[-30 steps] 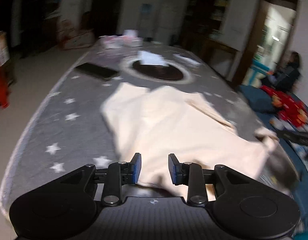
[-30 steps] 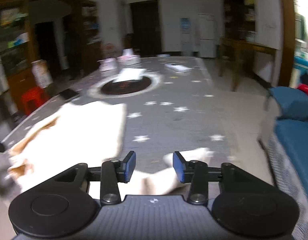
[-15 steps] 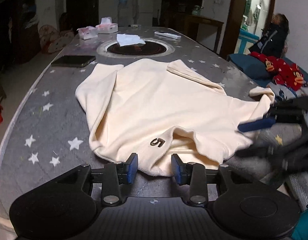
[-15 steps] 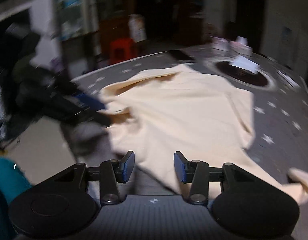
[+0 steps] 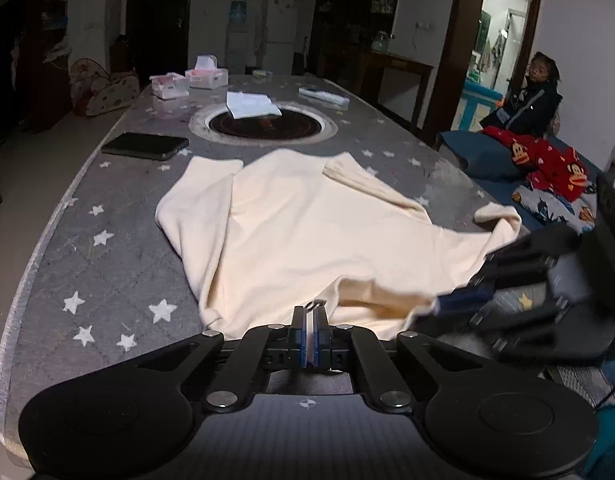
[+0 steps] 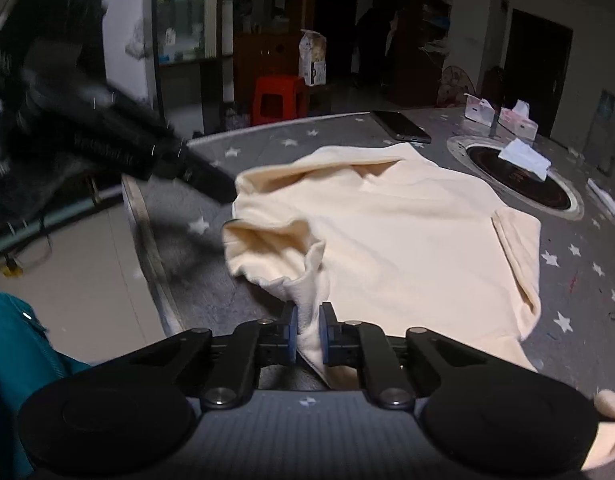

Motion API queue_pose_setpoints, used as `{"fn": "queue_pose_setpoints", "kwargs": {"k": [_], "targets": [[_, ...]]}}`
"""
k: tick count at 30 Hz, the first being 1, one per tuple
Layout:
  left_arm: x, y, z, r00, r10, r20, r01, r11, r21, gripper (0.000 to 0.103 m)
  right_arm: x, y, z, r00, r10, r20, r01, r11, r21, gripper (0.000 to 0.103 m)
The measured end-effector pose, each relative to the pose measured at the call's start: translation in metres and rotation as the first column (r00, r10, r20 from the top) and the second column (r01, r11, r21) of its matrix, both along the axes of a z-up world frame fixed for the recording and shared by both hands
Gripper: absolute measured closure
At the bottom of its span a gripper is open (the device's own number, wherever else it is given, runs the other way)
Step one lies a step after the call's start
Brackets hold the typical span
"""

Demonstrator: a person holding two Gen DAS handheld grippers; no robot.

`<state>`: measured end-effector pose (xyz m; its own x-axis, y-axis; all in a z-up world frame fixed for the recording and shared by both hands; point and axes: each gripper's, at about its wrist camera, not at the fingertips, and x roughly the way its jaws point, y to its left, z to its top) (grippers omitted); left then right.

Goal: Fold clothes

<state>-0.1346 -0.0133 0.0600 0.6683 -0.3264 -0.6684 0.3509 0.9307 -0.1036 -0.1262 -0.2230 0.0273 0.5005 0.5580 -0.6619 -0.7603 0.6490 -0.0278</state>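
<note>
The cream garment is lying spread across the near half of the grey star-printed counter, its sleeves folded in over the body and its near hem bunching up at the counter's edge. The left gripper is sitting at that hem with its fingers drawn fully together — a thin fold of the cloth appears to be pinched between the blue pads, though the contact is hard to make out. The right gripper is closing on a twisted bunch of the fabric at the other corner, the cloth standing between its fingers and pressed by both. Farther out on the counter, a dark phone is lying just beyond the garment — near a round dark inset bearing a white paper, with tissue boxes behind. A person is sitting by the doorway.
</note>
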Motion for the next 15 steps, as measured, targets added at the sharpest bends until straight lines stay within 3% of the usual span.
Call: {"fn": "queue_pose_setpoints", "kwargs": {"k": [2,3,4,9,15], "targets": [[0.000,-0.003,-0.002,1.000,-0.014,0.011,0.014,1.000,0.017,0.091,-0.002,-0.005,0.005,1.000,0.011,-0.013,-0.011,1.000,0.008,0.094],[0.001,-0.007,-0.003,1.000,-0.021,0.014,0.021,1.000,0.022,0.075,-0.003,-0.006,0.006,1.000,0.021,-0.016,-0.021,1.000,0.003,0.094],[0.002,-0.010,-0.004,0.999,-0.027,0.016,0.027,0.999,0.026,0.065,-0.005,-0.006,0.007,0.999,0.032,-0.019,-0.032,0.999,-0.003,0.094],[0.020,-0.019,-0.006,0.999,-0.027,0.026,0.027,1.000,-0.012,0.068,-0.016,0.001,-0.005,0.990,0.126,-0.059,-0.131,0.988,-0.079,0.094],[0.050,-0.026,-0.030,0.999,-0.027,-0.041,0.024,0.997,-0.071,0.076,-0.008,-0.011,0.010,0.987,0.126,-0.103,-0.127,0.992,-0.005,0.085]]}}
